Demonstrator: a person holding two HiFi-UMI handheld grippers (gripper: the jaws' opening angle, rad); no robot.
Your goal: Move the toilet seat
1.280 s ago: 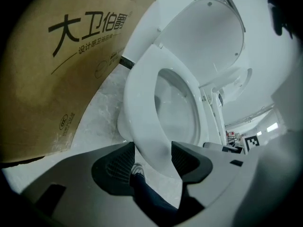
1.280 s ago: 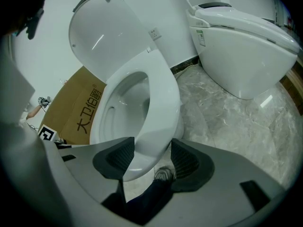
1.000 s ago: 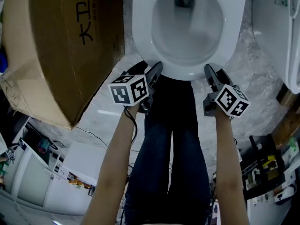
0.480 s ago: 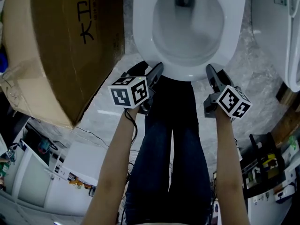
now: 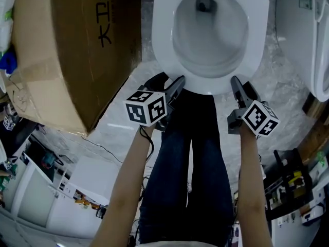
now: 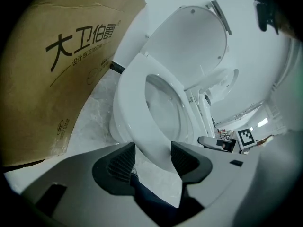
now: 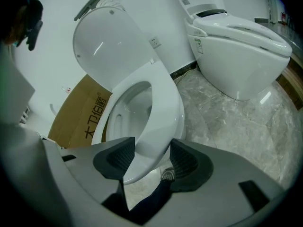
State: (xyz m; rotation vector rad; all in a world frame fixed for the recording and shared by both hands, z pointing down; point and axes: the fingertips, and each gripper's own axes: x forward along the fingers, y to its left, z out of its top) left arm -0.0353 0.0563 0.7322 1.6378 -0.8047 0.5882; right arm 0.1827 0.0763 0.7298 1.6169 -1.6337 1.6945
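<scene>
The white toilet seat [image 5: 160, 40] lies down on the bowl, and its lid [image 6: 189, 46] stands raised behind it. My left gripper [image 5: 177, 82] is at the front left of the seat's rim. My right gripper [image 5: 235, 81] is at the front right. In the left gripper view the seat [image 6: 130, 108] runs between the jaws of the left gripper [image 6: 152, 157], whose pads stand wide. In the right gripper view the seat [image 7: 165, 103] likewise sits between the jaws of the right gripper [image 7: 150, 159]. Those jaws have narrowed slightly, and I see no firm press.
A big cardboard box [image 5: 77, 45] stands close on the toilet's left. A second white toilet [image 7: 236, 46] is on the right. The person's legs in dark jeans [image 5: 190, 153] are just in front of the bowl, on a marbled grey floor [image 7: 246, 122].
The head view has shifted a little, so toilet and grippers sit further right and lower. Both grippers stay at the seat's front rim; the seat has not visibly moved.
</scene>
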